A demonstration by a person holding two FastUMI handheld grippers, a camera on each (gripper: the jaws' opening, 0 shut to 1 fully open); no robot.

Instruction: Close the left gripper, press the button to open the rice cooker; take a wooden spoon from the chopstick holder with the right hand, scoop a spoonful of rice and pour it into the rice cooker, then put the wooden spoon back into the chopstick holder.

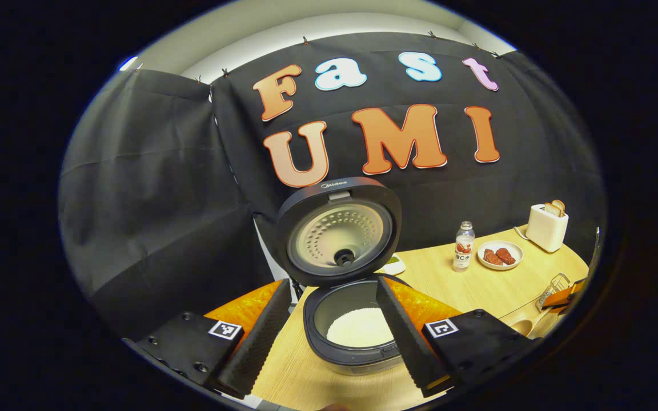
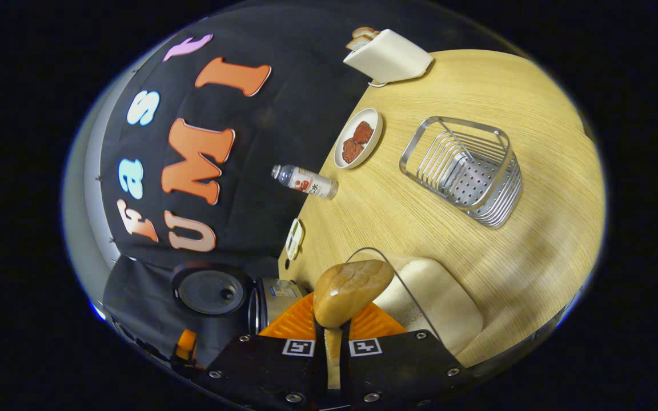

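Rice cooker point(image 1: 352, 331): lid up, rice inside
Left gripper point(image 1: 329, 337): spread wide, empty
Right gripper point(image 2: 332, 342): clamped on wooden spoon point(image 2: 352, 291)

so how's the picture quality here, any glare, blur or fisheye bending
Left gripper view: sharp; the open rice cooker lid catches soft glare on its metal liner, and the table edge bows from fisheye. Right gripper view: the scene is rolled sideways, the wooden spoon held in the right tongs looks slightly soft up close, and the chopstick holder stays crisp with mild highlights.
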